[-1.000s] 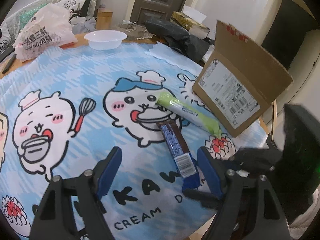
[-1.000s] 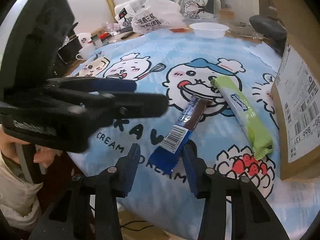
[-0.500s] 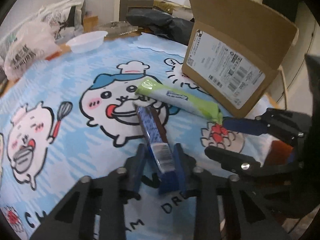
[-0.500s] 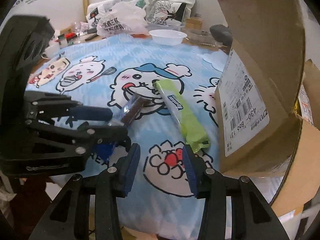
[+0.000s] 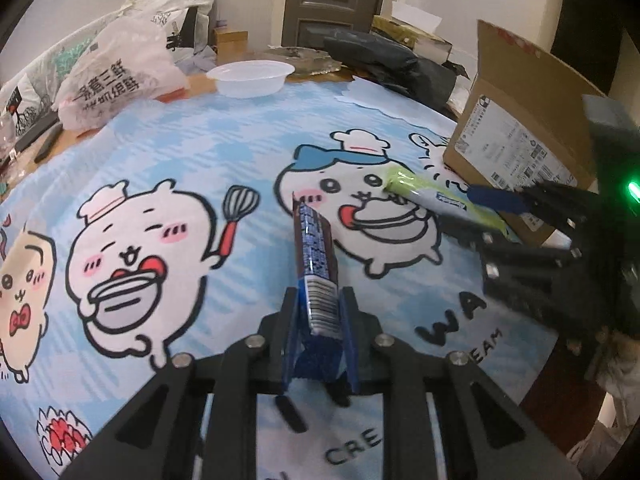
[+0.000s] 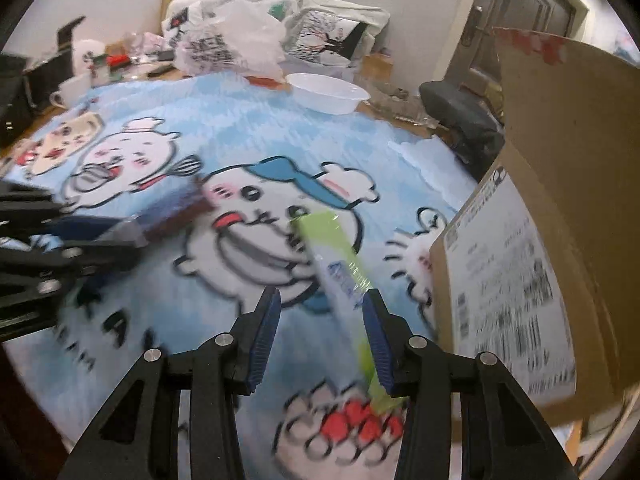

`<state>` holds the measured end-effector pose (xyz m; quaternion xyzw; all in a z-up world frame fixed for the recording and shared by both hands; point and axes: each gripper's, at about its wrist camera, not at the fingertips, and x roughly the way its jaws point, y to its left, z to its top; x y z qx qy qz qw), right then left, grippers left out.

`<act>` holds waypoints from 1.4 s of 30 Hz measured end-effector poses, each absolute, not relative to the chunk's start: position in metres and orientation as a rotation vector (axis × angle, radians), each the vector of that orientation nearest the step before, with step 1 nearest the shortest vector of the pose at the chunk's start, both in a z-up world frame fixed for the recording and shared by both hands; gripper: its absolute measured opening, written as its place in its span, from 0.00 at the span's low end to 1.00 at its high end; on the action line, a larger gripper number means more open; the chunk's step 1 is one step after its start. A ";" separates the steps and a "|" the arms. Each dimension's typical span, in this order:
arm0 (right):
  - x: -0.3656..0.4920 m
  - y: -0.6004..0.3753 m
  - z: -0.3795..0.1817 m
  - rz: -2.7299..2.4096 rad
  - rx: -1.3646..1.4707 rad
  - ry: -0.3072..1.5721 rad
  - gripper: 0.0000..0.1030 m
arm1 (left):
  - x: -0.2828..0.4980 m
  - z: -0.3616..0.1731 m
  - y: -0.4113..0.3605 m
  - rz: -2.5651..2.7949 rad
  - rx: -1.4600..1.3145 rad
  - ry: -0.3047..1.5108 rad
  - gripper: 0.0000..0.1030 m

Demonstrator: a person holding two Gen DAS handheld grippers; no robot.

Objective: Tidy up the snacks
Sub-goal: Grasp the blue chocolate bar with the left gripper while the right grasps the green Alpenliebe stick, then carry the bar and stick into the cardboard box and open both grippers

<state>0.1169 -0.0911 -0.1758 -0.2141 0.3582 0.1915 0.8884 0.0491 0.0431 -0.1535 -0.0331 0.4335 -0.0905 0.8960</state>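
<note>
Left wrist only — barcode [image 5: 322, 300] between pads

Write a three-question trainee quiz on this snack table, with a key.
1. True or false: the left tool is shut on the blue snack bar.
2. Which snack lies between the right tool's fingers? A) green snack pack B) a red can C) a banana
3. Fill in: the white bowl sits at the table's far edge, and the cardboard ____ stands beside the green pack.

Key: 1 true; 2 A; 3 box.
</note>
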 end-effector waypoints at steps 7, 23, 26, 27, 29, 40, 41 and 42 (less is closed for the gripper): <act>0.141 -0.100 -0.177 0.407 -0.339 0.844 0.41 | 0.047 -0.151 0.063 -0.164 -0.103 0.889 0.17; 0.130 -0.098 -0.182 0.459 -0.271 0.861 0.20 | 0.072 -0.158 0.052 -0.087 -0.040 0.882 0.18; 0.129 -0.098 -0.181 0.475 -0.267 0.859 0.20 | 0.074 -0.158 0.053 -0.113 -0.055 0.889 0.29; 0.129 -0.099 -0.180 0.481 -0.262 0.861 0.20 | 0.073 -0.157 0.053 -0.111 -0.050 0.892 0.38; 0.129 -0.101 -0.179 0.490 -0.248 0.864 0.20 | 0.076 -0.156 0.055 -0.088 -0.045 0.896 0.42; 0.129 -0.103 -0.180 0.527 -0.220 0.858 0.21 | 0.097 -0.158 0.051 -0.010 -0.009 0.898 0.16; 0.127 -0.102 -0.178 0.538 -0.219 0.851 0.21 | 0.094 -0.156 0.053 -0.006 -0.012 0.893 0.16; 0.125 -0.101 -0.176 0.547 -0.222 0.839 0.21 | 0.091 -0.153 0.054 -0.005 -0.013 0.884 0.16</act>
